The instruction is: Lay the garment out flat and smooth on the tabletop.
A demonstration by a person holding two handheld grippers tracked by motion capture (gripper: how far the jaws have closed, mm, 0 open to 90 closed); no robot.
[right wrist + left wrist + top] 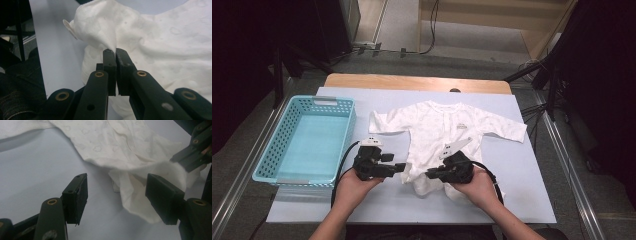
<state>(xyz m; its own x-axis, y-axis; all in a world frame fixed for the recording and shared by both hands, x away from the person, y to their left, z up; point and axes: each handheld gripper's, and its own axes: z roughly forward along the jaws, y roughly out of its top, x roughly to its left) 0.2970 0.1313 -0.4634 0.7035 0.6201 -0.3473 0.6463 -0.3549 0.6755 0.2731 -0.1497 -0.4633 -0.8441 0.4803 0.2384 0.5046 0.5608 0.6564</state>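
Basket (307, 142) left of the garment (439, 135), both on the table (522, 170).

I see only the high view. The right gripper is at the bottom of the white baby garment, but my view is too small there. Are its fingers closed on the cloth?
Observer: Yes. In the right gripper view the right gripper has its fingers shut, with a fold of the white baby garment pinched at their tips.
Operator: And the left one, does it hold something?
Observer: No. In the left gripper view the left gripper is open, its fingers apart over the white table cover.
Operator: Is cloth between them?
Observer: The lower edge of the garment lies toward the far finger; I cannot tell if it touches.
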